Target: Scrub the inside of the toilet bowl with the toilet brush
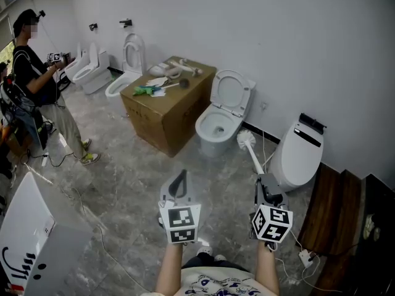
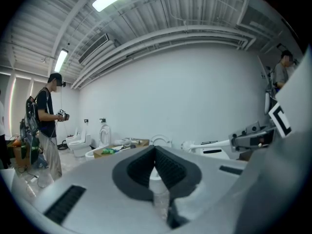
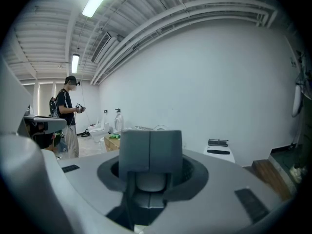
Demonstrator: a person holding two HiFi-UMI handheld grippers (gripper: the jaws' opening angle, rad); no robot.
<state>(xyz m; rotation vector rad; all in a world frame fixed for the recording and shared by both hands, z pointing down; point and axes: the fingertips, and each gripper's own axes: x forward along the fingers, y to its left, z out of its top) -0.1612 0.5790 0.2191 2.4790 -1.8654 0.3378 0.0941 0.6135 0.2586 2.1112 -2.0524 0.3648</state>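
- Toilet brush (image 1: 247,140): white, its handle is clamped in the closed jaws of the right gripper (image 1: 265,182); the bristle head is just beside the open toilet bowl (image 1: 217,128), outside it.
- Left gripper (image 1: 179,179): jaws pressed together, holding nothing.
- Cardboard box (image 1: 162,115): beside the bowl, its print cannot be read.

Grey left gripper (image 1: 180,176), grey right gripper (image 1: 265,182)

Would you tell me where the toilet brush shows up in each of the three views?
Head view: toilet brush right of centre, slanting up from the right gripper.
Left gripper view: middle right, lying nearly level.
Right gripper view: only a pale bit of handle, low centre between the shut jaws.
Shared landmark: the cardboard box.
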